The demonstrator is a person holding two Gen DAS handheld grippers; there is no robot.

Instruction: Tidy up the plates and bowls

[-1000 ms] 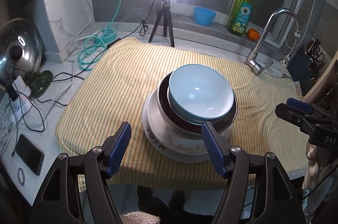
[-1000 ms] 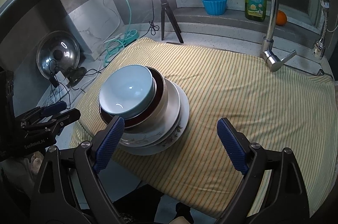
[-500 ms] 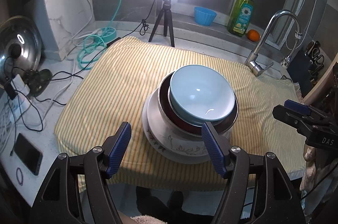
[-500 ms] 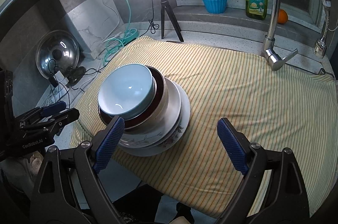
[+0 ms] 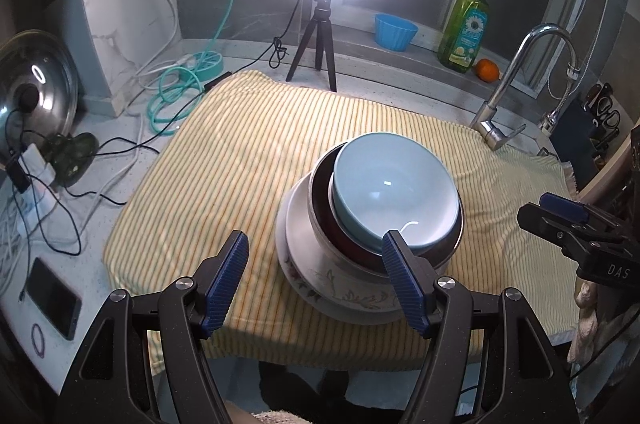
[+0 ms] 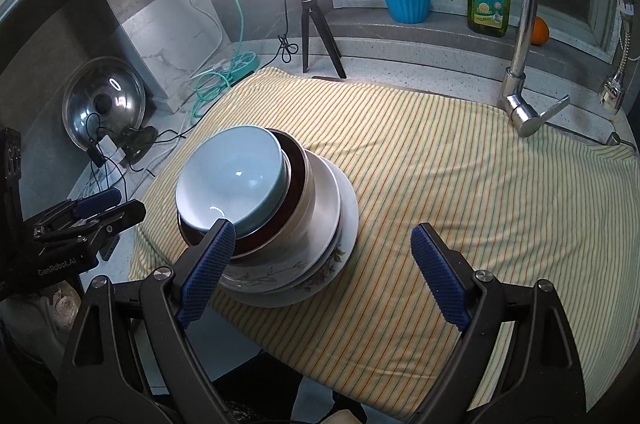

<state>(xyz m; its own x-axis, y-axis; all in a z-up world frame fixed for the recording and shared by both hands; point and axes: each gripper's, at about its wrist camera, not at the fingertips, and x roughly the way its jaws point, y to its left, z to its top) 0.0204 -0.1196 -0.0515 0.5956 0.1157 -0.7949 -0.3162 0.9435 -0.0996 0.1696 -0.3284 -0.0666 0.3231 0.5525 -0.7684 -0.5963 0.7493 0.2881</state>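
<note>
We see our left tongs [image 5: 314,280] and right tongs [image 6: 322,274] both open wide, holding nothing. Just past them a light blue bowl [image 5: 394,189] sits in a dark bowl [image 5: 348,238] on stacked plates [image 5: 348,298], on the striped cloth [image 5: 240,159] covering the surface.

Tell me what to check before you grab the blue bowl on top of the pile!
1. Left hand-held gripper open and empty: ok.
2. Right hand-held gripper open and empty: ok.
3. Light blue bowl on top of the stack, nothing inside it: ok.
4. Bowl sitting level: not ok, it is tilted in the dark red bowl.
5. Free space on the striped cloth to set dishes down: ok.
6. Floral plate clear of the cloth's front edge: ok, though it sits near it.
</note>
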